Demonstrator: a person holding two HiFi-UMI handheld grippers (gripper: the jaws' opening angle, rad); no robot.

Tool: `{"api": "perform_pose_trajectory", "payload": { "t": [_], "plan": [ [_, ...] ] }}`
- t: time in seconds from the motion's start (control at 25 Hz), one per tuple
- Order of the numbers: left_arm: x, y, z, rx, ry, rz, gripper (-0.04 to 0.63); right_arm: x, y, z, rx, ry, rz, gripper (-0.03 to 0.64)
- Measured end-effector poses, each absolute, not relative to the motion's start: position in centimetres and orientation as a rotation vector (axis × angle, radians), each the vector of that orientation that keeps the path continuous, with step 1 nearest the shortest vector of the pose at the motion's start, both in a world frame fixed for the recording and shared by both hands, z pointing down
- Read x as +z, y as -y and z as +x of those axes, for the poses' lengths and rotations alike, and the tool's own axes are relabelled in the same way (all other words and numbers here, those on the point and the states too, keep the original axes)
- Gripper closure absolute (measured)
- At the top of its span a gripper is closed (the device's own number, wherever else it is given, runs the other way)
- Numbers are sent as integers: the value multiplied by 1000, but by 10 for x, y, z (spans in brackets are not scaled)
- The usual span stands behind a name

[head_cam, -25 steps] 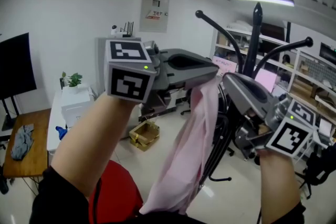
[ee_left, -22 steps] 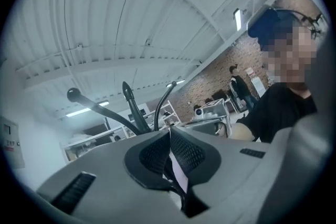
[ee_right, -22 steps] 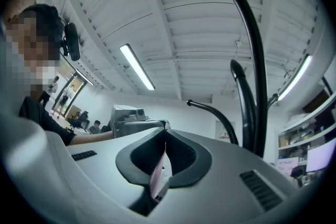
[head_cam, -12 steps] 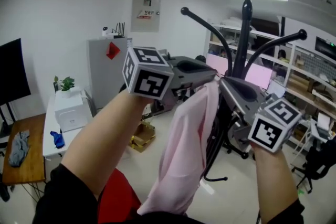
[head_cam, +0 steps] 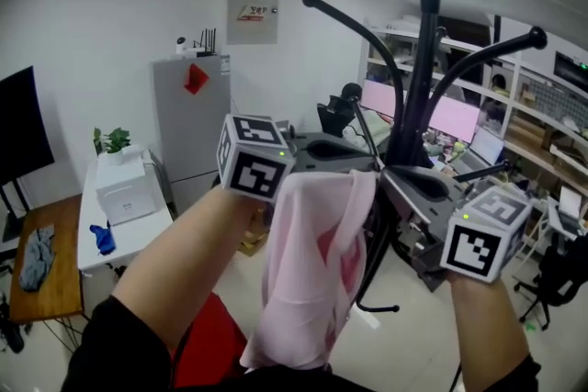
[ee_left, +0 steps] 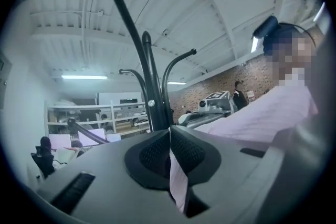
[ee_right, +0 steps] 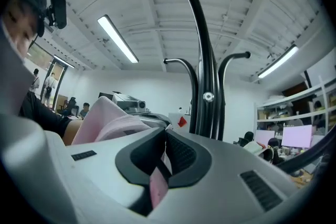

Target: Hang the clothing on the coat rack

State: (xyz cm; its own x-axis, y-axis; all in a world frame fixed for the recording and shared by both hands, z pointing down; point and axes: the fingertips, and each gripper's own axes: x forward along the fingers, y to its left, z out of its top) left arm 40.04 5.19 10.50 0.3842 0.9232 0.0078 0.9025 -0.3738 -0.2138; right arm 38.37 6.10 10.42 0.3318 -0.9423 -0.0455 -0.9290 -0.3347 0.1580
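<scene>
The left gripper [ee_left: 169, 136] and the right gripper [ee_right: 164, 139] are each clamped shut on the top edge of the pink garment [head_cam: 312, 262]. It hangs below the fingers with its long axis pointing down. Just beyond the fingertips stands the black coat rack [head_cam: 418, 78], upright, its curved hooks rising above them.
</scene>
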Motion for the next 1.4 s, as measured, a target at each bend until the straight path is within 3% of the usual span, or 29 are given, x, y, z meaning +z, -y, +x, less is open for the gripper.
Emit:
{"api": "perform_pose_trajectory", "payload": {
  "t": [0.52,1.4],
  "plan": [
    [154,-32,388,123,1786,-2645,589,135,-53,381,143,1846,2482,595],
    [173,59,341,406,1385,-2995,569,103,-80,320,-322,1820,2466,594]
  ]
}}
